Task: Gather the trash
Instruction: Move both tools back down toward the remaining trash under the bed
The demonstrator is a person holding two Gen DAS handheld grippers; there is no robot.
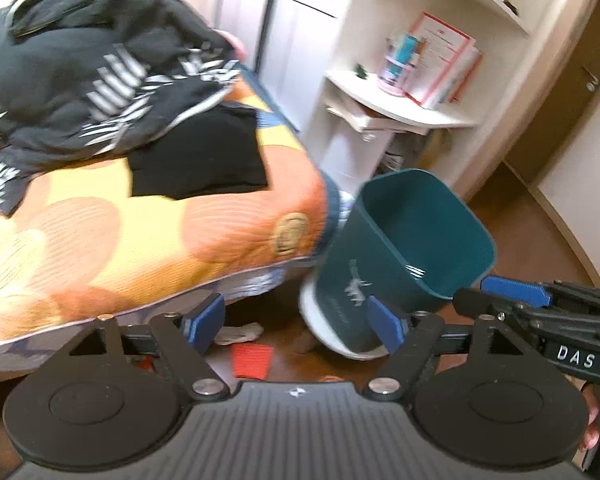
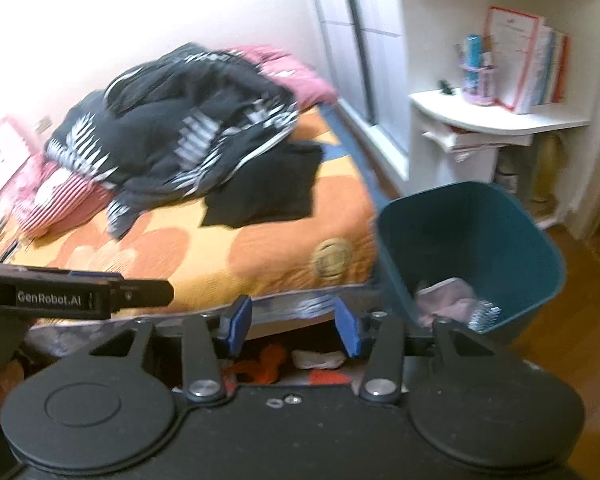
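The left gripper (image 1: 298, 326) is standing with its blue pads (image 1: 208, 320) spread wide and nothing between them. The right gripper (image 2: 292, 326) is likewise gaping, its pads (image 2: 236, 318) apart and gripping nothing; in the left wrist view it is showing as a black body with blue tips (image 1: 514, 290) at the right edge, just beside the bin's rim.

The teal trash bin (image 1: 404, 248) is sitting on the brown floor (image 1: 540, 216) directly ahead of the left gripper and slightly right, leaning against the corner of the bed (image 1: 148, 240); the left gripper's right pad is overlapping its lower wall in the picture, though whether they are touching cannot be told. From the right wrist the bin (image 2: 460, 236) is lying ahead and to the right, with pinkish crumpled trash (image 2: 446, 298) and something silvery resting at its bottom.

Below both grippers, on the floor beside the bed's edge, loose bits are lying: a white crumpled piece (image 2: 318, 359), an orange scrap (image 2: 266, 364) and a red piece (image 1: 252, 360).

Further out, dark patterned clothes (image 1: 100, 68) are heaped on the orange bedspread, and a white shelf unit (image 1: 404, 108) is holding books (image 1: 444, 60) behind the bin.
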